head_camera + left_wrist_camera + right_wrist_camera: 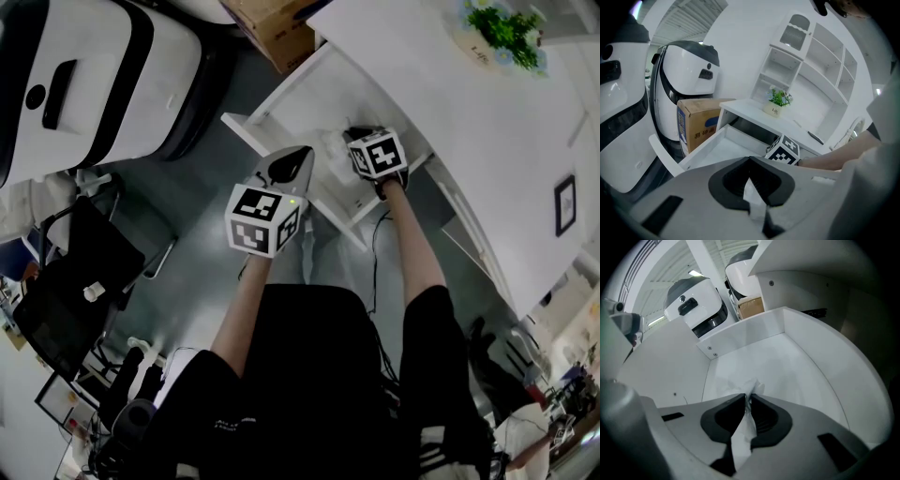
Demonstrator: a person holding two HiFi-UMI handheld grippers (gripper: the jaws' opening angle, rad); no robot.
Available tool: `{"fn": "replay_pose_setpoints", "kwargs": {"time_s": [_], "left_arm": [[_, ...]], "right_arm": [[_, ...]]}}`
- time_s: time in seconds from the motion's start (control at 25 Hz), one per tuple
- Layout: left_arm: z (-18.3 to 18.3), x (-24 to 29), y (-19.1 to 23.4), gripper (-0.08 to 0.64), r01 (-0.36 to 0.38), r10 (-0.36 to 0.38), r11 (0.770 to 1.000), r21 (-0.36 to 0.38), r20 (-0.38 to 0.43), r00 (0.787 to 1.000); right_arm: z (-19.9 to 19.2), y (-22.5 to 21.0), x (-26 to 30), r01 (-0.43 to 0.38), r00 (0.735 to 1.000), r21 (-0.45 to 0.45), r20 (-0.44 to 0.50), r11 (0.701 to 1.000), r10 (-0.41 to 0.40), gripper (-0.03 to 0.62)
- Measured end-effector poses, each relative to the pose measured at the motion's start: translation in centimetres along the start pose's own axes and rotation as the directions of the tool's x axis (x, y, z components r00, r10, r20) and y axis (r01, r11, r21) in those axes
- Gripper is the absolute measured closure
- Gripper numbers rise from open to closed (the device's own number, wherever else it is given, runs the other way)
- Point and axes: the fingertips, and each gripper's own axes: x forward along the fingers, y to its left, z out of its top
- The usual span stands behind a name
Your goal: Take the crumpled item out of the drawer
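The white drawer (281, 103) stands pulled out from under the white desk (450, 112). My right gripper (750, 397) reaches down inside the drawer (750, 333), shut on a white crumpled piece of paper (755, 386) that sticks out past its tips and runs back between the pads. In the head view only its marker cube (378, 153) shows over the drawer. My left gripper (298, 155) hovers at the drawer's front edge. Its jaws (749, 158) are shut, with a white crumpled scrap (754, 203) pinched between the dark pads. The right marker cube (784, 150) appears just beyond them.
A cardboard box (696, 124) and a large white-and-black machine (689, 79) stand left of the drawer. A small potted plant (777, 101) sits on the desk under white shelves (811, 61). A black chair (75, 281) is on the floor at left.
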Motion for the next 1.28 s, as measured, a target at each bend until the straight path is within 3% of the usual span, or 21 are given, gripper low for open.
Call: {"fn": "replay_pose_setpoints", "kwargs": {"time_s": [0.36,0.52,0.88,1.28], "left_arm": [[0.8,-1.0,0.1,0.562,-0.001,0.0,0.999,0.041,0.025,1.0],[1.4,-1.9,-0.1,0.561,-0.005,0.002,0.998,0.064,0.049,0.999],[4.4,-4.6,-1.0,0.561,0.002,-0.017,0.995,0.099,0.151,0.988],[9.1,-8.4,-2.9,0.561,0.031,-0.072,0.989,0.143,0.294,0.953]], "right_arm": [[1.3,1.2,-3.4,-0.001,0.995,0.017,0.097,1.0,0.0,0.561],[2.9,1.8,-6.5,-0.002,0.981,0.036,0.194,0.999,-0.005,0.561],[6.3,3.5,-14.8,-0.017,0.908,0.071,0.42,0.997,-0.015,0.561],[9.1,5.8,-22.8,-0.044,0.794,0.095,0.608,0.994,-0.023,0.561]]}}
